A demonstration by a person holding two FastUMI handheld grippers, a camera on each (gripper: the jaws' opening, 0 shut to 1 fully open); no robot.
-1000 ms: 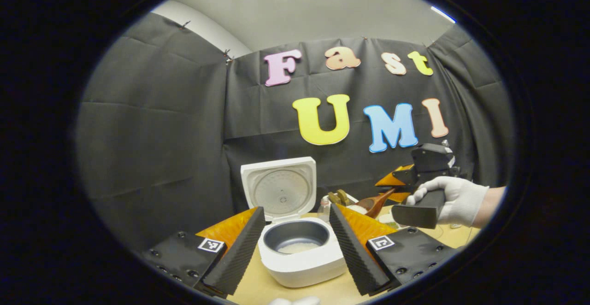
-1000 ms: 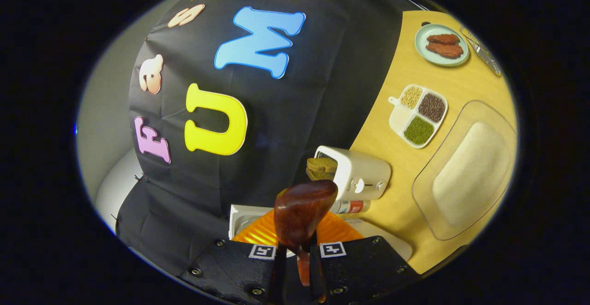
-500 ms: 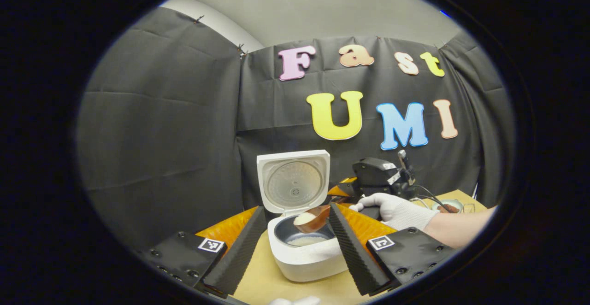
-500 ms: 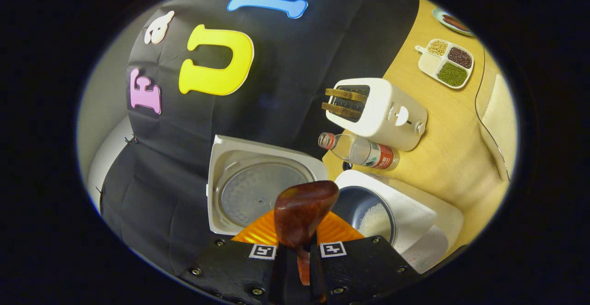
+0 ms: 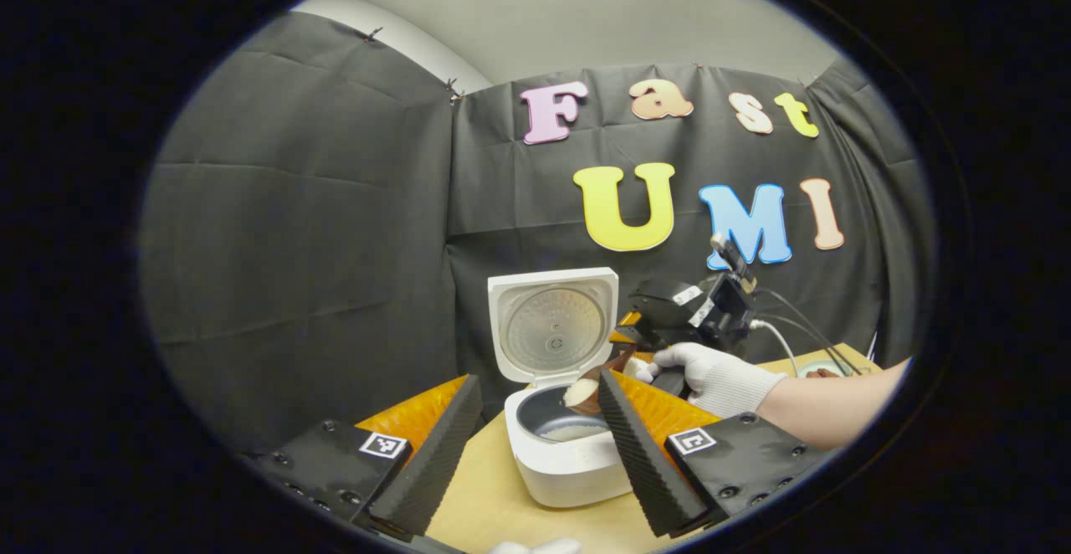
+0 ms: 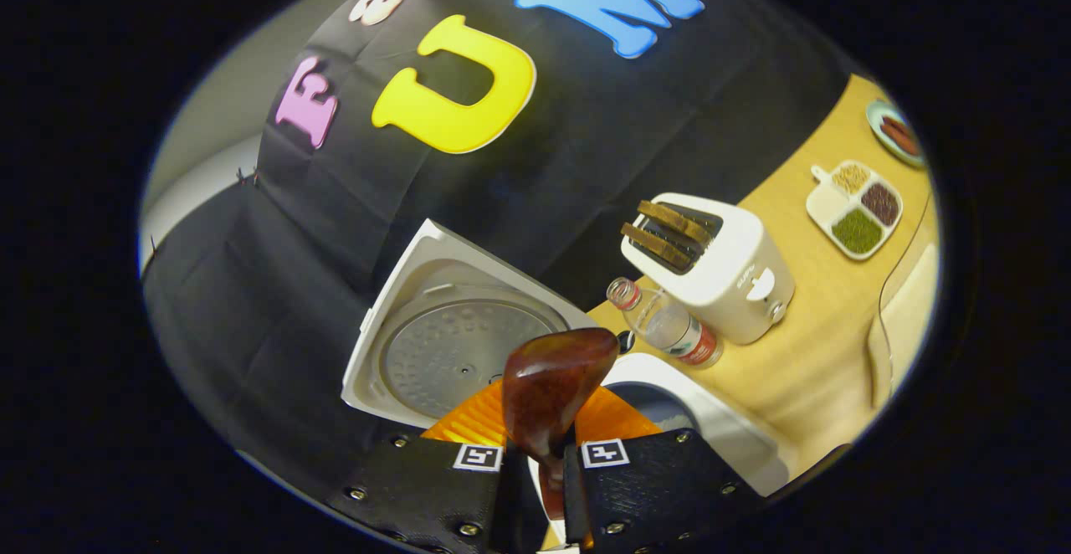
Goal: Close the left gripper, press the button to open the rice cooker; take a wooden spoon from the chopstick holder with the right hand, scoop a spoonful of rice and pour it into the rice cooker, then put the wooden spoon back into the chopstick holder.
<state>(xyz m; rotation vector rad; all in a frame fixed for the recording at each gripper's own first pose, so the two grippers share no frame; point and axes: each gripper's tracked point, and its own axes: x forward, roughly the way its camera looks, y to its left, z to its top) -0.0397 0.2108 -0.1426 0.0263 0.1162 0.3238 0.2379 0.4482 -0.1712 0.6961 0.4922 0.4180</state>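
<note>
Right gripper (image 6: 540, 470) clamps the wooden spoon (image 6: 548, 391), handle hidden; left gripper (image 5: 535, 445) spread wide.

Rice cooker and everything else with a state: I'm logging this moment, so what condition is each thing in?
Rice cooker: lid up, some rice in the pot.
Wooden spoon: loaded with rice, tilted over the pot.
Right gripper: jaws clamped on the spoon handle.
Left gripper: jaws apart, empty.
Toaster: two slices sticking up.
Bottle: lying down.

Left gripper (image 5: 535, 445) finger hides wooden spoon's (image 5: 592, 382) handle
</note>
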